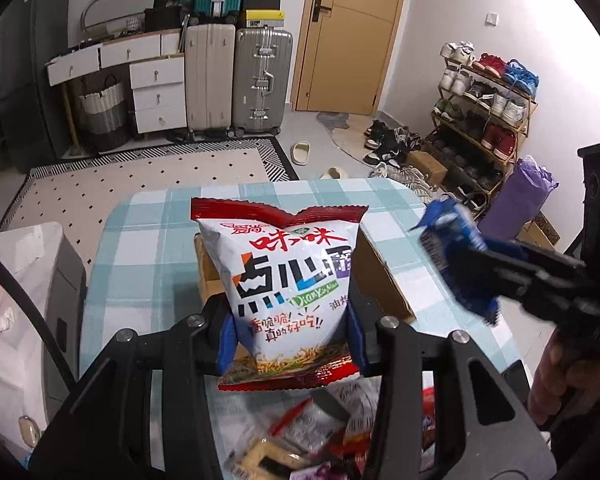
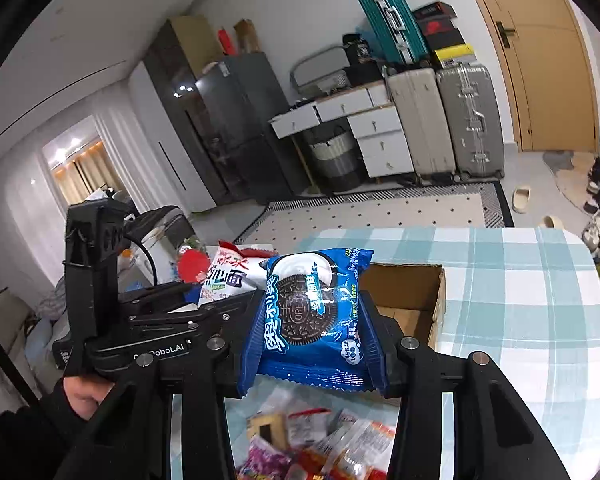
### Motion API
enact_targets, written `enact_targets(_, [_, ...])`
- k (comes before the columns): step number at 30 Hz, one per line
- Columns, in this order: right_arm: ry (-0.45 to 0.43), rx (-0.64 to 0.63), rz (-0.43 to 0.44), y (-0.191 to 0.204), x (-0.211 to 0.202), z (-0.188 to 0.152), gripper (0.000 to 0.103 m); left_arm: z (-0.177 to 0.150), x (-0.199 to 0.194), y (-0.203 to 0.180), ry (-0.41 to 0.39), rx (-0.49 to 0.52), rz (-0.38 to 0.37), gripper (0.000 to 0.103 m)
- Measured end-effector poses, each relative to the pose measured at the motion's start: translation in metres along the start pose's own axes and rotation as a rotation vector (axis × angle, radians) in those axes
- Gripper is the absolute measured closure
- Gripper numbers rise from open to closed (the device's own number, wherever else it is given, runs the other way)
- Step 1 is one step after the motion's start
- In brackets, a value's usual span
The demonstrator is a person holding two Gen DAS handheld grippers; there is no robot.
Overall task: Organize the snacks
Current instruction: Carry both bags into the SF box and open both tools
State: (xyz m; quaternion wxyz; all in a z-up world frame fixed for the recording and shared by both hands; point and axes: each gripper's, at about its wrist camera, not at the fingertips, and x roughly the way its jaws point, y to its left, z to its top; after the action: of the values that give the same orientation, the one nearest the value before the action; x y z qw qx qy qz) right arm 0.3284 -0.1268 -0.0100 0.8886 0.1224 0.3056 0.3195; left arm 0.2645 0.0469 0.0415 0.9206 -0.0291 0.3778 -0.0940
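My left gripper [image 1: 292, 340] is shut on a white and red noodle-snack bag [image 1: 292, 284], held upright above the checked table [image 1: 140, 240]. That bag [image 2: 228, 276] also shows at the left of the right wrist view. My right gripper [image 2: 314, 340] is shut on a blue Oreo packet [image 2: 312, 316], which appears blurred [image 1: 456, 256] at the right of the left wrist view. An open cardboard box [image 2: 412, 300] stands on the table just behind both packets; in the left wrist view the box [image 1: 384, 280] is partly hidden by the noodle bag. A pile of loose snack packets [image 2: 320, 440] lies below the grippers.
The table's checked cloth [image 2: 520, 300] stretches to the right of the box. On the floor beyond are a patterned rug [image 1: 120, 184], suitcases [image 1: 236, 80], white drawers [image 1: 156, 88], a shoe rack [image 1: 484, 120] and a door [image 1: 352, 32]. A person's hand [image 2: 84, 396] holds the left gripper's handle.
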Motion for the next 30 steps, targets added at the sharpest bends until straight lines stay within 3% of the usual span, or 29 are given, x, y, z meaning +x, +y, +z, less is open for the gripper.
enact_targets(8, [0.081, 0.016, -0.031, -0.03, 0.056, -0.002, 0.059, 0.02, 0.078, 0.009, 0.102, -0.038, -0.011, 0.062])
enact_targets(16, [0.153, 0.042, -0.044, -0.058, 0.095, -0.015, 0.059, 0.004, 0.142, 0.022, 0.196, -0.065, -0.015, 0.062])
enact_targets(30, [0.22, 0.047, -0.063, -0.078, 0.131, -0.037, 0.059, -0.027, 0.194, 0.032, 0.278, -0.097, -0.012, 0.062])
